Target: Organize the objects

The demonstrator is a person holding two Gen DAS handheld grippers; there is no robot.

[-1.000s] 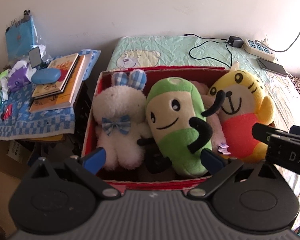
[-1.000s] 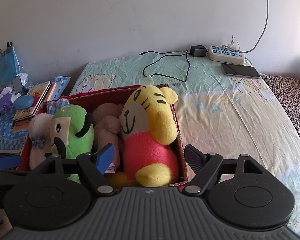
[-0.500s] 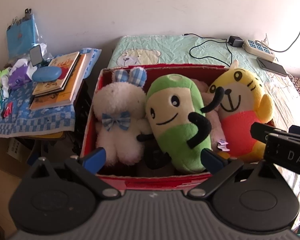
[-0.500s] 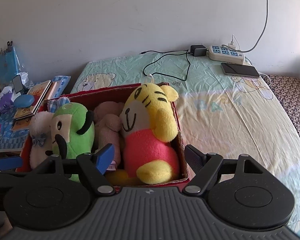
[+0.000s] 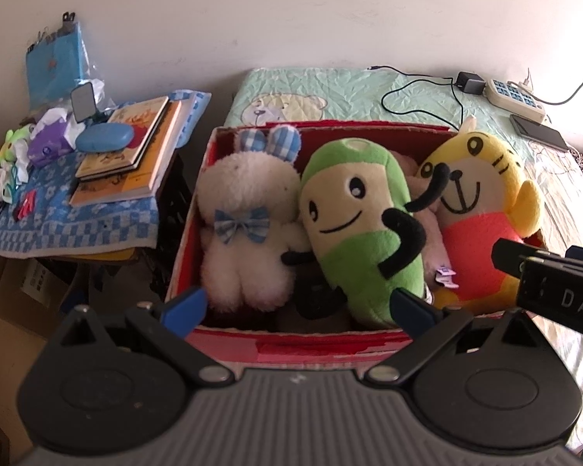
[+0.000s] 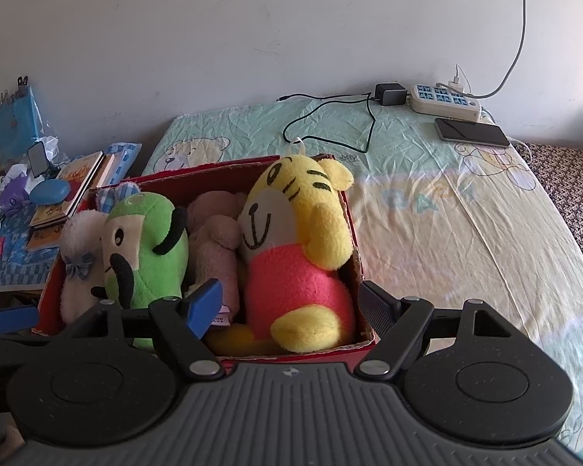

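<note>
Both jaws of mine stand wide and hold nothing — my left gripper [image 5: 297, 305] and my right gripper [image 6: 289, 303] hover at the near edge of the red cardboard box [image 5: 322, 345] on the bed with the pale bear-print sheet [image 6: 447, 209]. Inside the box sit four toys side by side: a white plush rabbit with a blue checked bow [image 5: 245, 240], a green and cream smiling plush [image 5: 357, 225], a pink plush half hidden [image 6: 213, 248], and a yellow tiger plush in a red shirt [image 6: 295, 248] — pressed against the right wall.
</note>
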